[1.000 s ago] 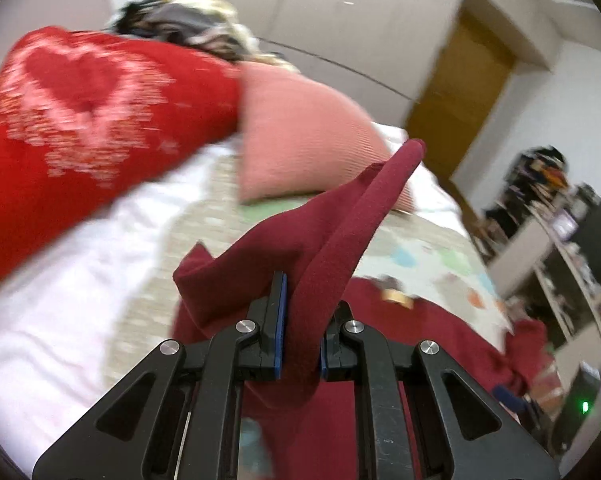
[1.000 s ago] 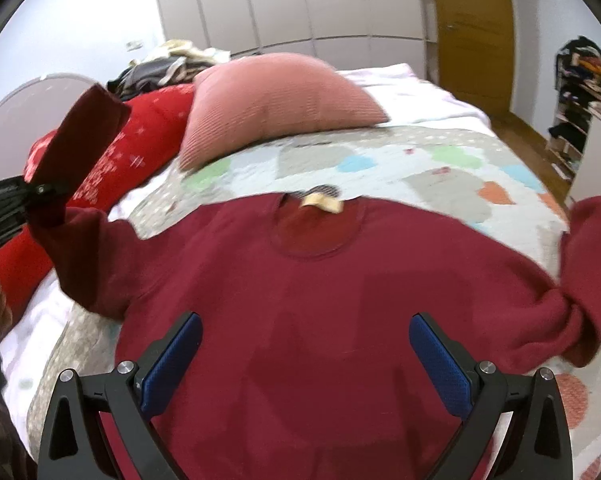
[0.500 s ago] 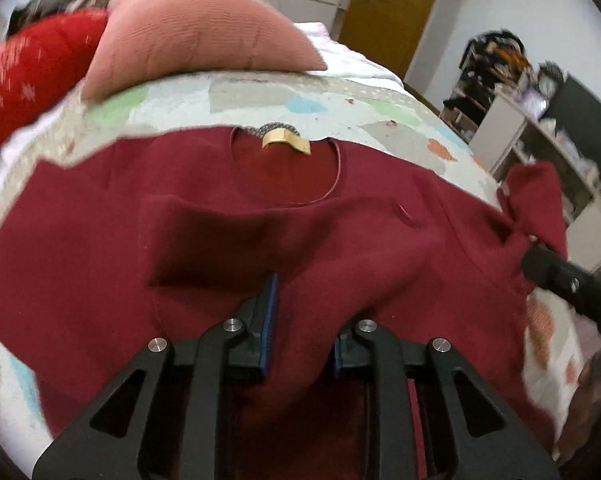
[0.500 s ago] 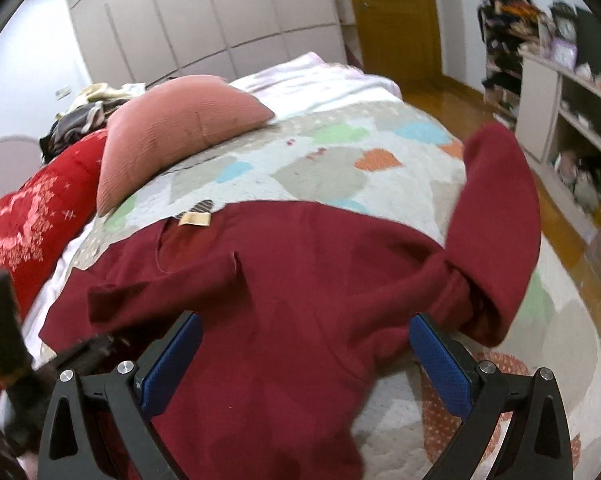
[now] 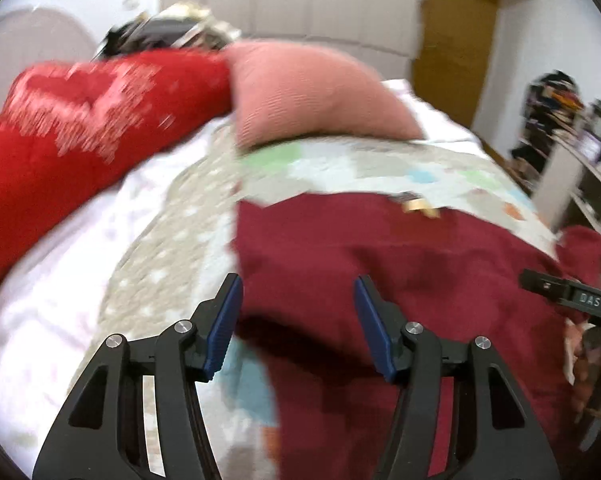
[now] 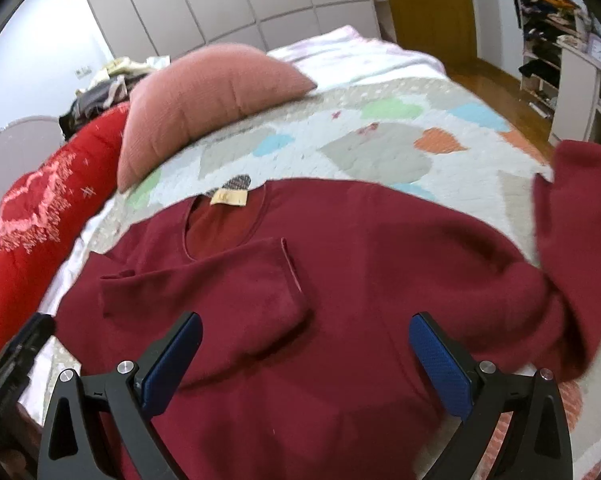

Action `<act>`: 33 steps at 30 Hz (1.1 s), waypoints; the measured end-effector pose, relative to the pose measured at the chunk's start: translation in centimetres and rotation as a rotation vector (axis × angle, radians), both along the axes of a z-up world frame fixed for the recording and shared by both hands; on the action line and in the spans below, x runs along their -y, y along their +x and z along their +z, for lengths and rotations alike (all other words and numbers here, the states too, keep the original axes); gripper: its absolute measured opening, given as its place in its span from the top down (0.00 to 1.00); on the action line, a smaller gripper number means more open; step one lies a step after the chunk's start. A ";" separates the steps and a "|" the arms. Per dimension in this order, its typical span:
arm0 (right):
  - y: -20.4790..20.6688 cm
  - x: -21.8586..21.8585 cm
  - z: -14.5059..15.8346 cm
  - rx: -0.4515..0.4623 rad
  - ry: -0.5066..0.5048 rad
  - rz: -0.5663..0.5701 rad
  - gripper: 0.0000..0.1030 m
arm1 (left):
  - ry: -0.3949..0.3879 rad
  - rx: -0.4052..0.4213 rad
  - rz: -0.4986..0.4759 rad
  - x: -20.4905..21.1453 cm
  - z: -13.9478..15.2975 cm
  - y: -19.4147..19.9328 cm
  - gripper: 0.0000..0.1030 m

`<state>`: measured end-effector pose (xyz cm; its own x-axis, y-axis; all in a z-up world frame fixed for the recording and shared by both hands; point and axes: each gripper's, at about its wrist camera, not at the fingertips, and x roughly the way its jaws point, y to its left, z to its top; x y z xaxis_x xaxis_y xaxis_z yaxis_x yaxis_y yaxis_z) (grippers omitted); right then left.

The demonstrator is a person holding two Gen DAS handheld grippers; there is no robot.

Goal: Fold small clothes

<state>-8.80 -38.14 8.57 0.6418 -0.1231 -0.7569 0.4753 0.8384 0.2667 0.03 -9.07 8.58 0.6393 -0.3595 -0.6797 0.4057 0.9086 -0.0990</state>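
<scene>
The sweater lies flat on the bed, one sleeve folded across its chest. Both hand-held grippers, left and right, gape empty. Soft and limp; pinch the free sleeve's cuff at 2 o'clock.

The left wrist view is smeared with motion blur, so the red cushion pattern is unreadable. The sweater runs off the bottom edge in both views. Its far sleeve, possibly raised, is cut by the right edge.
</scene>
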 end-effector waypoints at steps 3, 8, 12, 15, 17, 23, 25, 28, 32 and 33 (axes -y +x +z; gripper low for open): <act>2.0 0.0 -1.0 -0.036 -0.022 0.005 0.00 | -0.008 -0.061 0.048 -1.5 -1.7 1.5 0.44; 5.2 -1.8 -2.8 -0.081 -0.062 0.127 0.60 | -0.045 -0.109 0.082 -2.9 -2.8 1.8 0.44; 5.0 -2.6 -1.1 -0.043 -0.150 0.151 0.90 | -0.050 -0.087 0.095 -3.3 -2.3 1.3 0.44; 3.1 -1.5 2.1 0.062 -0.150 0.115 0.92 | -0.073 -0.073 0.115 -3.8 -1.9 1.5 0.44; 1.7 -0.5 4.1 0.107 -0.204 0.055 0.92 | -0.080 -0.073 0.121 -3.9 -1.8 1.6 0.44; 0.8 1.8 4.1 0.057 -0.255 -0.047 0.93 | -0.057 -0.098 0.106 -3.6 -3.0 1.2 0.44; 1.5 1.6 2.4 -0.014 -0.312 -0.059 0.93 | -0.032 -0.098 0.096 -3.5 -3.3 0.9 0.44; 0.7 2.2 1.5 -0.030 -0.307 -0.089 0.93 | 0.001 -0.089 0.084 -3.7 -3.7 0.1 0.44; -0.1 3.0 0.9 -0.058 -0.333 -0.123 0.93 | 0.051 -0.111 0.051 -3.5 -5.0 -0.7 0.44; 0.4 3.2 0.2 -0.099 -0.314 -0.097 0.93 | 0.057 -0.116 0.045 -3.4 -5.4 -0.9 0.44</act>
